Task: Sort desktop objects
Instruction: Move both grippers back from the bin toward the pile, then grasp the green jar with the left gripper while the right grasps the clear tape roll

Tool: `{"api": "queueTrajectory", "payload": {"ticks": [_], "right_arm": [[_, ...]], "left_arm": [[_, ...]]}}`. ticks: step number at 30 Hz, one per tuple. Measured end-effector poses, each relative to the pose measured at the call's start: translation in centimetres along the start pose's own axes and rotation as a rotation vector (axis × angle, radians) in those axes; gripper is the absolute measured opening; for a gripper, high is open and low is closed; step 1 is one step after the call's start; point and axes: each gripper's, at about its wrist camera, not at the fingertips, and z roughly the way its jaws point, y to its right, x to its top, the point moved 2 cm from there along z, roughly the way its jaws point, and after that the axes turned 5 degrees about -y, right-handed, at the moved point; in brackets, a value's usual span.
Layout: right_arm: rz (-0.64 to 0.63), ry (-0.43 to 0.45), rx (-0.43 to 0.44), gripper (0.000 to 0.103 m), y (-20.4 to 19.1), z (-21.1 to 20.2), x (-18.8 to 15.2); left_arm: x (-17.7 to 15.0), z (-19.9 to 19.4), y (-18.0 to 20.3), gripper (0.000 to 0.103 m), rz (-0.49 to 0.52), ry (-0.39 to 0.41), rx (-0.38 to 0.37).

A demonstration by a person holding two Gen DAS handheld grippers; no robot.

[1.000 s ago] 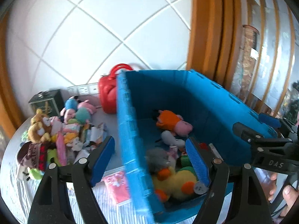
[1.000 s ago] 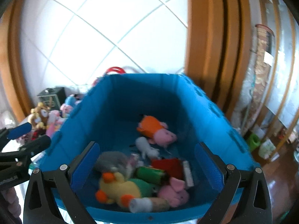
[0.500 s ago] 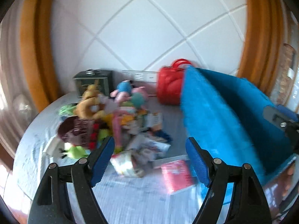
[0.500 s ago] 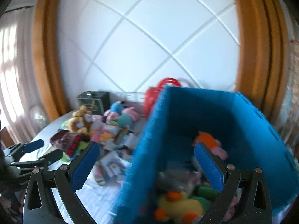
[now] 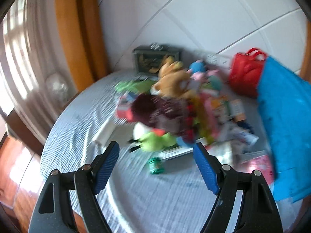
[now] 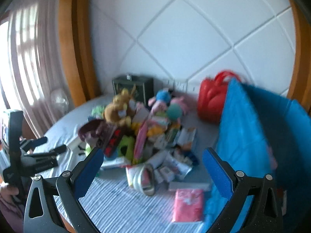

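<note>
1. Blue-padded and spread wide, the left gripper (image 5: 155,167) holds nothing; it hangs over the striped cloth of the desk (image 5: 136,200), and the whole view is smeared by motion.
2. Blue pads likewise stand far apart on the right gripper (image 6: 152,169), which also carries nothing; seen from it, the left gripper shows at nine o'clock.
3. Nearest the left gripper, at about twelve o'clock just beyond its fingertips, a small green can (image 5: 156,166) lies on its side on the cloth; it looks stiff and round, so it may roll; I would close across its body, not its ends.
4. Further out at twelve to one o'clock sits the toy pile (image 5: 175,104); a green plush (image 5: 155,141) lies at its near edge, a dark maroon plush (image 5: 153,110) behind it, a tan plush (image 5: 173,81) at the back; all should be light and soft; a pinch on the belly would hold best.
5. Ahead of the right gripper at twelve o'clock lies a white roll of tape (image 6: 144,178); at one o'clock, a flat pink packet (image 6: 187,204), thin and probably slippery; take it by an edge.
6. At three o'clock stands the blue bin (image 5: 285,128), with a red bag (image 5: 245,73) behind it.
</note>
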Motion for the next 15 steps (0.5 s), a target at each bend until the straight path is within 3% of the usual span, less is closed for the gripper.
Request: {"api": "queueTrajectory", "payload": {"ticks": [5,9,15], "right_arm": [[0.051,-0.155,0.005,0.103,-0.4,6.9,-2.0],[0.099,-0.279,0.012,0.103,0.7,11.9,-4.4],[0.164,-0.436,0.047,0.103,2.9,17.3,-7.6]], "left_arm": [[-1.5,6.3,-2.8,0.078,-0.006,-0.098,0.012],[-3.1,11.1,-3.1,0.078,-0.009,-0.189,0.022],[-4.8,17.0,-2.2,0.078,-0.033,-0.319,-0.023]]}}
